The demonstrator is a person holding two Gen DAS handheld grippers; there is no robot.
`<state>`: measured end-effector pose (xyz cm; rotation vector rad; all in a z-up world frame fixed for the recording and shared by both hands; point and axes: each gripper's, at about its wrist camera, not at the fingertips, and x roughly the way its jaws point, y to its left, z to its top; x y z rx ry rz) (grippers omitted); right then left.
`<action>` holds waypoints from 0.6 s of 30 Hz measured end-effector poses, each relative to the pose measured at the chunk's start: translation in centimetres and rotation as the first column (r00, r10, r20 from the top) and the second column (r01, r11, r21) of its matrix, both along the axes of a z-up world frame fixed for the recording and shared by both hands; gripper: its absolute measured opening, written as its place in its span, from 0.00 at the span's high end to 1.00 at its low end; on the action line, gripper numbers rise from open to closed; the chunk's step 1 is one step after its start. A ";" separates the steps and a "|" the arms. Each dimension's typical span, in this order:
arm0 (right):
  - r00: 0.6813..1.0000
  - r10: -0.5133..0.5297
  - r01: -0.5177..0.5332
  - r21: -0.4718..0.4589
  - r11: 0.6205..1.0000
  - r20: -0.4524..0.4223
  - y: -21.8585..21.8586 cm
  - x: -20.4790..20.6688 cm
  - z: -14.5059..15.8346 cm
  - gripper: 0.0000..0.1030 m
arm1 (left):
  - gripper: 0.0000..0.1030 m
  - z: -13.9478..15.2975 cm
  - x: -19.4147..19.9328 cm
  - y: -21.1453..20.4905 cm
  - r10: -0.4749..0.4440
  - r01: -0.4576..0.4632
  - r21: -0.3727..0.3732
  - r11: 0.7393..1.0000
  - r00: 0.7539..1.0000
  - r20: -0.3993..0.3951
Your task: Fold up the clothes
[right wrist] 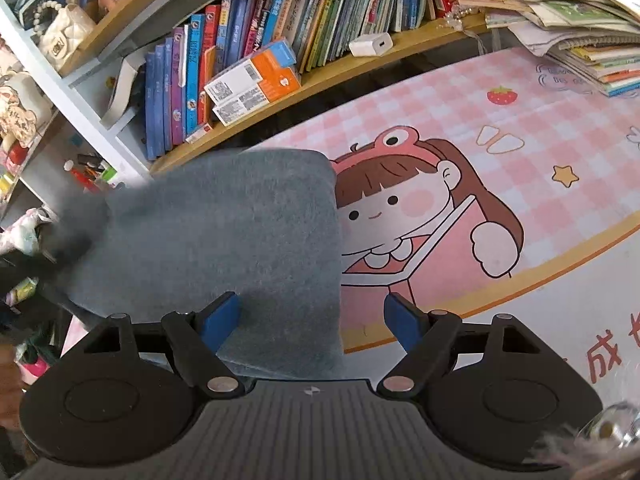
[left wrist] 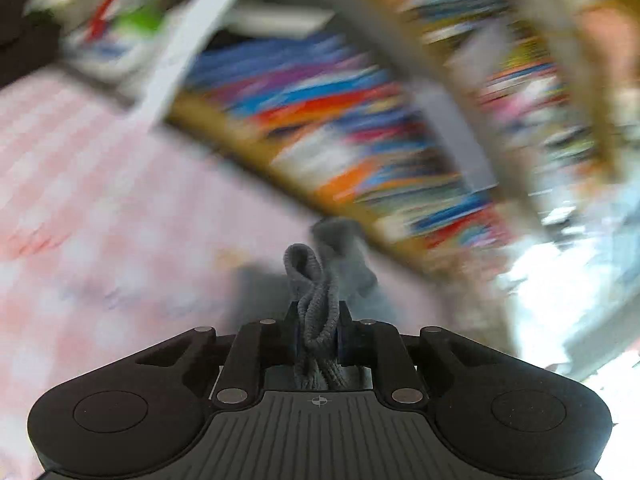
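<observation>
The left gripper point(left wrist: 318, 334) is clamped on a bunched, rope-like edge of the grey cloth point(left wrist: 310, 300), which loops up just beyond the pinched fingertips; everything behind it in the left wrist view is smeared by motion blur, though the pink checked desk mat point(left wrist: 100, 200) and a band of coloured book spines can be made out. In the right wrist view, the same grey cloth point(right wrist: 224, 240) lies flat on the left part of the desk mat point(right wrist: 540, 120), its far edge near the wooden shelf point(right wrist: 320, 76) and its left end blurred. The right gripper point(right wrist: 314, 320) has its blue-padded fingers point(right wrist: 222, 316) spread apart over the near edge of the cloth, the left pad above the fabric and the right pad just past its right edge, gripping nothing. On the shelf stand children's books point(right wrist: 192, 80); their spine lettering is too small to read. Leaning against them is an orange and blue box point(right wrist: 256, 80) with a barcode label, and further right a white charger plug point(right wrist: 370, 45). The mat shows a cartoon girl point(right wrist: 420, 208) in a frog hat, a strawberry point(right wrist: 502, 95), a star point(right wrist: 565, 176), and a red Chinese character 成 point(right wrist: 602, 356) near the right edge. A stack of magazines point(right wrist: 580, 32) sits at the far right.
</observation>
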<state>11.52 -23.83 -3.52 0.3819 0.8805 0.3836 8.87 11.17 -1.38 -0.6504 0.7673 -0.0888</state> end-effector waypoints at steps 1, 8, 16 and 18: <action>1.000 0.003 -0.003 -0.001 1.000 -0.006 0.1 0.1 -0.1 0.24 | 0.84 -1.3 0.2 0.2 0.013 -0.013 0.006 1.000 0.999 -0.048; 1.000 0.009 -0.009 0.012 1.000 -0.026 0.1 0.6 -0.4 0.24 | 0.55 -0.5 0.1 1.1 0.026 -0.027 -0.015 1.000 0.998 -0.056; 0.994 -0.016 0.026 0.092 0.995 -0.105 -0.5 1.7 -1.3 0.24 | 0.13 -0.4 -0.4 1.7 0.041 -0.041 -0.004 0.999 0.998 -0.054; 0.993 -0.010 0.021 0.093 0.995 -0.114 -0.3 1.9 -1.5 0.24 | 0.13 -1.0 0.0 1.6 0.034 -0.035 -0.021 0.999 0.996 -0.078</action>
